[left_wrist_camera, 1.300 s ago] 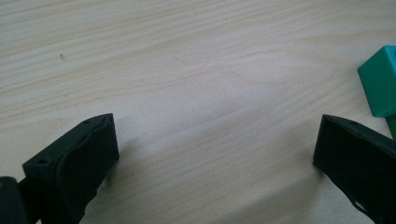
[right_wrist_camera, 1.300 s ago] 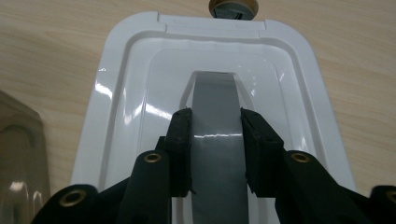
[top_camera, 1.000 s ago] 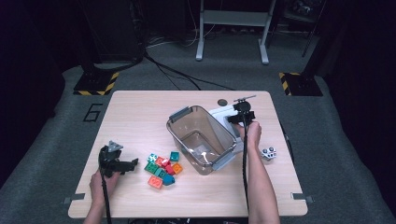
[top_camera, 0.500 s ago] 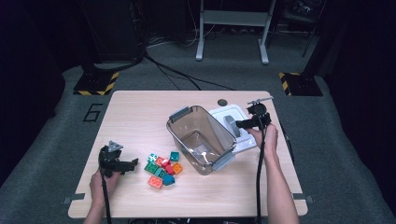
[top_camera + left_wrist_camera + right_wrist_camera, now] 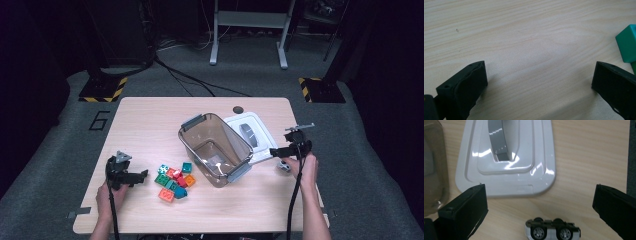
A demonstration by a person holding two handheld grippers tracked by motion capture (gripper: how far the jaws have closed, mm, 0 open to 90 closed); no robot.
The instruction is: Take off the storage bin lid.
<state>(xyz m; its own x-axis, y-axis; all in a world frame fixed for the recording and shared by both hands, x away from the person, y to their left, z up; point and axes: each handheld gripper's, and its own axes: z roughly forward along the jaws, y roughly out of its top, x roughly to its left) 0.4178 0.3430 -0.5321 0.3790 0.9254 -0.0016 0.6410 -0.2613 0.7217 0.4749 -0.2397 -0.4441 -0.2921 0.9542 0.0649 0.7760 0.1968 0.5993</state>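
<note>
Right claw, jaws just opened wide, nothing between them.
Toy car on its side on the tabletop, just beneath; long axis across the jaw gap. White lid beyond. Left claw wide, well apart.

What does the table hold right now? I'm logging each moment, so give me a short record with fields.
bin: clear plastic bin, lid off, mid-table
lid: white lid, flat on the table beside the bin
toy car: lying on its side, near the lid
blocks: coloured blocks, clustered in front of the bin
left gripper: open above bare wood
right gripper: open above the toy car, holding nothing
</note>
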